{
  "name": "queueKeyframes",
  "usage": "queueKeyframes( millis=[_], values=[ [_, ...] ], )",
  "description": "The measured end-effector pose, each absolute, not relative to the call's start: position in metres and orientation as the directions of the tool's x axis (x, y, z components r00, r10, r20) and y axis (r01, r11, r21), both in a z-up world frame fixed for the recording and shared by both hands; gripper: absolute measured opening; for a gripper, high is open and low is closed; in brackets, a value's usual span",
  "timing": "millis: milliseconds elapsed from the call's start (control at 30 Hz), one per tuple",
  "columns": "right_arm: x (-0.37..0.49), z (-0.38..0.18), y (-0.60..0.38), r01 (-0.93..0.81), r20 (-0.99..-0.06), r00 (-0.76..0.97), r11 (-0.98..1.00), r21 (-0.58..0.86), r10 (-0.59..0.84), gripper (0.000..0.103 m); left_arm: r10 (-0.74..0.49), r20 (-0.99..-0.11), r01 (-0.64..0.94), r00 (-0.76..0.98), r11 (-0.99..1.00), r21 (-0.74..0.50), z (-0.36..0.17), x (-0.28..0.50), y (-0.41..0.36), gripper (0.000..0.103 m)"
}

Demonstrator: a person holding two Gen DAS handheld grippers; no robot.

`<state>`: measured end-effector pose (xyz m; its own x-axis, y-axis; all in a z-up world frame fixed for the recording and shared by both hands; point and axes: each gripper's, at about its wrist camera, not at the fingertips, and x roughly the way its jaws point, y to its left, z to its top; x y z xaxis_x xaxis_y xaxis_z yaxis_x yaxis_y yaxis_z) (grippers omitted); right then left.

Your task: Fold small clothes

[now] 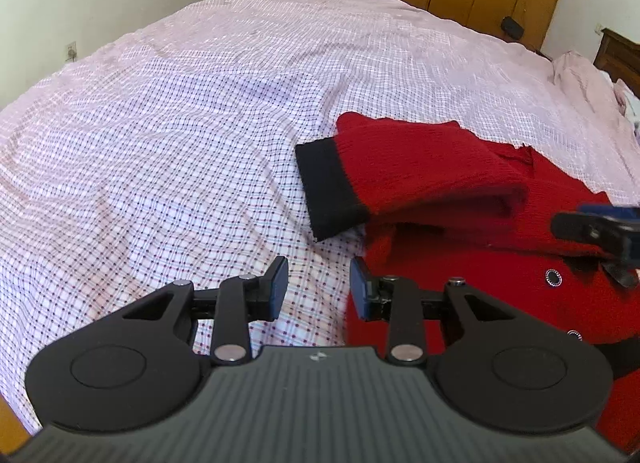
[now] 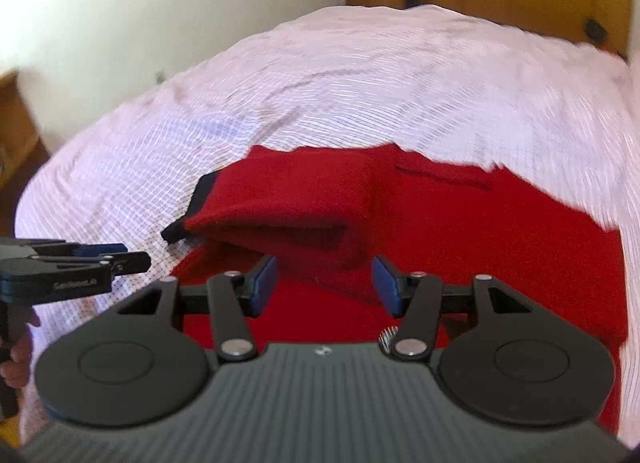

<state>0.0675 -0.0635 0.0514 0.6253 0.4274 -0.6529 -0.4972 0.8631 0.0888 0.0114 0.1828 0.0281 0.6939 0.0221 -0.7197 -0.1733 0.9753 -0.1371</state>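
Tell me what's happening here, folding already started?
A person holding a gripper in each hand is folding a red knit cardigan on a checked bedspread. One sleeve with a black cuff already lies folded across the body. The left gripper and the right gripper are both open and empty, above the garment's near edge.

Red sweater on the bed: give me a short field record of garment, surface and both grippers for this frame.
garment: red sweater, black cuff, one sleeve folded across the body
buttons: silver-rimmed button visible on the front
surface: checked bedsheet
left gripper: open, empty, over the sweater's edge
right gripper: open, empty, above the sweater
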Motion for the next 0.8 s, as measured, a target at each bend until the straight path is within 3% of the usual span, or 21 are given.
queueKeyframes(
  millis=[467,633,700,733,767,800],
  values=[
    [0.086,0.032,0.034,-0.645,-0.682,0.649,0.719,-0.259,0.337,0.056,0.004,-0.720,-0.187,0.694,0.967,-0.175,0.021,0.015,0.187,0.039],
    [0.092,0.022,0.046,-0.650,-0.674,0.658,0.706,-0.283,0.335,0.054,0.002,-0.717,-0.191,0.697,0.965,-0.182,0.022,0.016,0.189,0.039],
    [0.093,0.018,0.048,-0.651,-0.670,0.660,0.704,-0.284,0.340,0.047,0.001,-0.718,-0.191,0.696,0.964,-0.183,0.021,0.016,0.188,0.039],
    [0.094,0.017,0.048,-0.648,-0.666,0.662,0.709,-0.278,0.344,0.027,0.002,-0.719,-0.192,0.695,0.964,-0.183,0.021,0.017,0.188,0.039],
    [0.096,0.016,0.048,-0.644,-0.665,0.661,0.717,-0.265,0.348,0.019,0.002,-0.719,-0.192,0.695,0.964,-0.183,0.020,0.017,0.188,0.039],
    [0.098,0.017,0.045,-0.635,-0.665,0.659,0.734,-0.241,0.352,0.018,0.002,-0.720,-0.192,0.694,0.964,-0.182,0.020,0.017,0.188,0.039]
  ],
)
